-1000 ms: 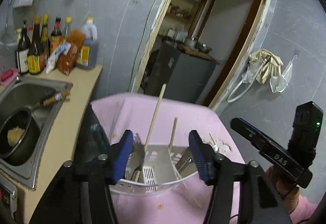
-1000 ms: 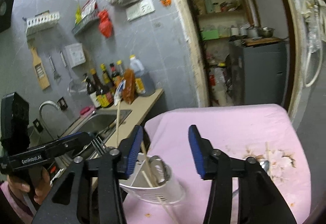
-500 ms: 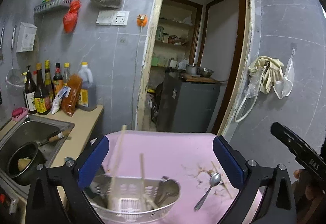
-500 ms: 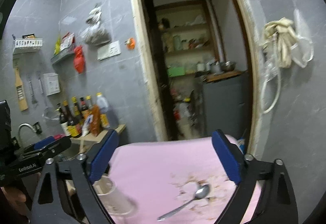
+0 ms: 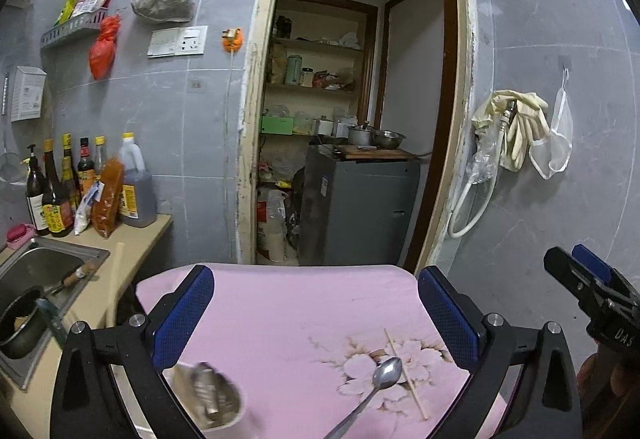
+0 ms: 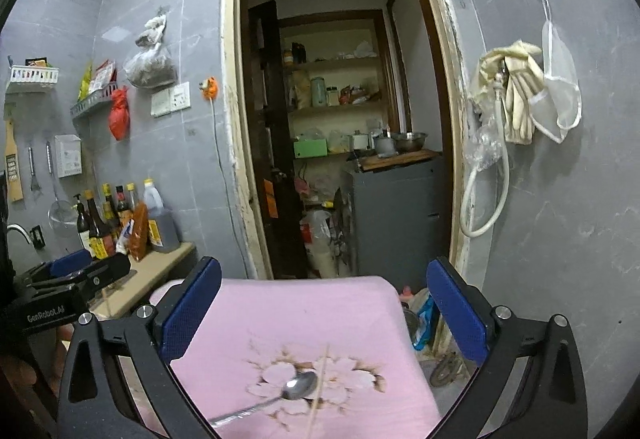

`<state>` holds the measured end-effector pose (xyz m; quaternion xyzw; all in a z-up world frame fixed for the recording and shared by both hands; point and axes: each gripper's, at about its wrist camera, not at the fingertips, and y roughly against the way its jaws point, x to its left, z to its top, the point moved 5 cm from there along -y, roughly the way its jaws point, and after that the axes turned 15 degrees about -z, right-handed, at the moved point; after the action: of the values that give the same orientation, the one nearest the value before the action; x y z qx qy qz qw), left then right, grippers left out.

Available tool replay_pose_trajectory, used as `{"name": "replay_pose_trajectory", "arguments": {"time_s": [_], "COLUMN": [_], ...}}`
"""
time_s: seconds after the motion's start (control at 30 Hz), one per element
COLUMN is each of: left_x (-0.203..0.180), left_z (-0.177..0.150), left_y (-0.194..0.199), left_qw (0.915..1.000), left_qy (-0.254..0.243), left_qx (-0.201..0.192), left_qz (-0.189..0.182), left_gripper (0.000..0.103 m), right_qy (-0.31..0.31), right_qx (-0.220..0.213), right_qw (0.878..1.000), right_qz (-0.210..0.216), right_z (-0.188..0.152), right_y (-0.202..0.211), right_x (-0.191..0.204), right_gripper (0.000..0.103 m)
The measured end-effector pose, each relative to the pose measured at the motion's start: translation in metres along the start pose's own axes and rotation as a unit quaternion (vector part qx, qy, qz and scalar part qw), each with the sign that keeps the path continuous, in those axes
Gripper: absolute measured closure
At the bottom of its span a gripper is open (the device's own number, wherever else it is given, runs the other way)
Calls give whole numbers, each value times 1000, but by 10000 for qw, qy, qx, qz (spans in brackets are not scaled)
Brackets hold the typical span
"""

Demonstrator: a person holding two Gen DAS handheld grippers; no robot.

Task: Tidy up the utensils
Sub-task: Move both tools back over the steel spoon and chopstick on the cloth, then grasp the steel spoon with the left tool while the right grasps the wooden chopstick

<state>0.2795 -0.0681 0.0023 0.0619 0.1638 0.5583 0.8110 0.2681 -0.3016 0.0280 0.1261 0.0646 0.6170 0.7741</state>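
Nearest, the left gripper [image 5: 316, 315] has its blue pads spread wide with nothing between them. The right gripper [image 6: 324, 307] is likewise wide apart, its jaws opening, and it grips nothing. Below them a pink cloth [image 5: 288, 303] with a flower print covers the table. A metal spoon [image 5: 376, 387] lies on the print, bowl up and away from the cameras, with a single wooden chopstick [image 5: 404, 371] just beside it; in the right wrist view the spoon [image 6: 288, 393] and chopstick [image 6: 320, 383] cross or touch. A white utensil holder [image 5: 212, 399], blurred, sits at the cloth's near left corner. Further left, the sink [image 5: 44, 271] holds a dark pot. Beyond, sauce bottles [image 5: 64, 187] stand on the counter against the grey tiled wall, beside an open doorway [image 5: 352, 119].
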Motion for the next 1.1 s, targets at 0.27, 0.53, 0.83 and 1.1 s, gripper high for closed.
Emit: {"name": "replay_pose_trajectory", "arguments": {"time_s": [0.27, 0.53, 0.83, 1.1], "left_x": [-23, -27, -27, -30], "left_z": [-30, -80, -132, -170], "left_y": [-54, -110, -153, -172], "left_qw": [9990, 9900, 9683, 9437], "left_qy": [-38, 101, -36, -234], "left_qx": [451, 1384, 2473, 3268], "left_qz": [-45, -242, -347, -458], "left_gripper": [0, 0, 17, 33], "right_qy": [93, 147, 176, 390], "right_qx": [739, 1784, 2682, 3204], "right_qw": [9971, 9822, 9586, 9392], "right_qz": [148, 563, 937, 1174], "right_z": [-45, -97, -151, -189], "right_y": [-59, -123, -166, -180], "right_x": [-32, -44, -32, -13], "right_gripper": [2, 10, 41, 56]}}
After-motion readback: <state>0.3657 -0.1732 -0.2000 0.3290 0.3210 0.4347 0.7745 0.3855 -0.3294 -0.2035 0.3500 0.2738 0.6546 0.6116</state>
